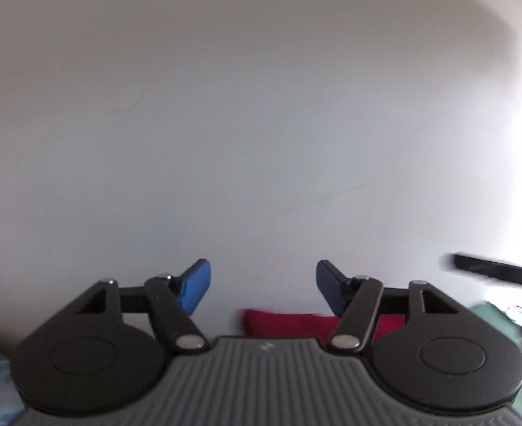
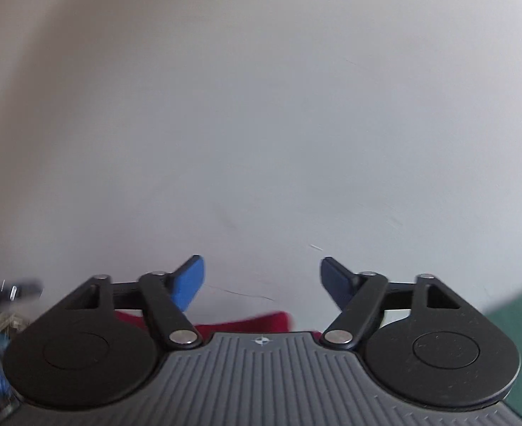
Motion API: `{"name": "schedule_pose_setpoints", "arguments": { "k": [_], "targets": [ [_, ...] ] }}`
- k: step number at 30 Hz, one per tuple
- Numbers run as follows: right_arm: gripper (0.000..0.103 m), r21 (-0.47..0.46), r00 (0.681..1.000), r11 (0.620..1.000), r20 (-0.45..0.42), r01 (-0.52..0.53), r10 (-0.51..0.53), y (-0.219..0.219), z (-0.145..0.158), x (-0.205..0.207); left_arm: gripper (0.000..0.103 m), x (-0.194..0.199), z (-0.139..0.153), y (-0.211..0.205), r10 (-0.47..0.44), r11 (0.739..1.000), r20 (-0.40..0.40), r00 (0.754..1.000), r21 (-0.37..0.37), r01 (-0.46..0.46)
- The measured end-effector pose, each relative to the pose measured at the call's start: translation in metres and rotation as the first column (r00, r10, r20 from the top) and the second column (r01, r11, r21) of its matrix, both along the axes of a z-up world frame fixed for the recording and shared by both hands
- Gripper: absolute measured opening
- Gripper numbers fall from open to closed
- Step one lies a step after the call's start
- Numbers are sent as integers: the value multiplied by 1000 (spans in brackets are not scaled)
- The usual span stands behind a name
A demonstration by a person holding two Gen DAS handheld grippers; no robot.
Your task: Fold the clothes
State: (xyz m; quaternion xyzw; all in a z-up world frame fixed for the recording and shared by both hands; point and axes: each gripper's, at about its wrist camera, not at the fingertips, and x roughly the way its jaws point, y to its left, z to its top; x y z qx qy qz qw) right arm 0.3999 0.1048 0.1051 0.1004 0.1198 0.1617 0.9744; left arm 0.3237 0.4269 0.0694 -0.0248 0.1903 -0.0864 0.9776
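Two spread grippers face a white wall above red cloth.

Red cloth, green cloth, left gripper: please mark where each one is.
red cloth (image 1: pixel 289 323), left wrist view, bare upper part between the jaws.
green cloth (image 2: pixel 520 316), right wrist view, flat surface at right edge.
left gripper (image 1: pixel 262 284), left wrist view, midway between its fingertips.

No readable text, numbers or brand names are found in either view. Only a small pale emblem is seen on the ribbed grey body of the left gripper, too blurred to be read. A small compass-like cross mark is stamped on the right gripper body.
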Motion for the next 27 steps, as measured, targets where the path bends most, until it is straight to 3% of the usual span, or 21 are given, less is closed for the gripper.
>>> {"name": "schedule_pose_setpoints", "arguments": {
  "k": [5,7,8,11,14,17,18,19,20,21,24,27],
  "targets": [
    [66,-235,999,972,-31,-27,20,68,-46,13,60,43,-39,-26,3,998,-76,997,62,1],
    [67,-239,983,971,-182,-19,-26,69,-86,40,69,60,-54,-37,6,996,-106,994,86,3],
    [70,-156,971,988,-237,2,-39,58,-103,49,70,68,-62,-42,8,995,-121,993,99,4],
    [76,-45,960,999,-279,9,-21,43,-111,58,73,85,-75,-56,18,987,-144,989,160,5],
    [75,-94,958,996,-286,-5,-22,53,-92,38,75,79,-69,-51,18,984,-146,989,178,8],
    [73,-112,979,994,-206,-16,-8,53,-60,-8,72,44,-46,-31,36,990,-108,994,138,-21],
    [80,-98,987,995,-163,-10,-6,46,-53,-35,72,20,-38,-24,33,992,-67,997,123,-25],
    [87,-89,990,996,-138,-9,-4,39,-51,-63,82,-6,-32,-19,33,993,-31,999,116,-29],
    [89,-98,990,995,-143,-14,0,33,-53,-91,97,-36,-31,-13,36,990,-11,999,136,-35],
    [89,-130,986,991,-169,-13,-10,27,-60,-119,101,-67,-31,-8,39,987,10,999,156,-40],
    [89,-237,966,971,-244,23,-82,15,-87,-213,101,-168,-49,-27,18,975,23,1000,221,-23],
    [89,-294,928,954,-337,60,-162,6,-113,-312,101,-264,-81,-44,28,977,-100,995,214,-6]
  ]
}}
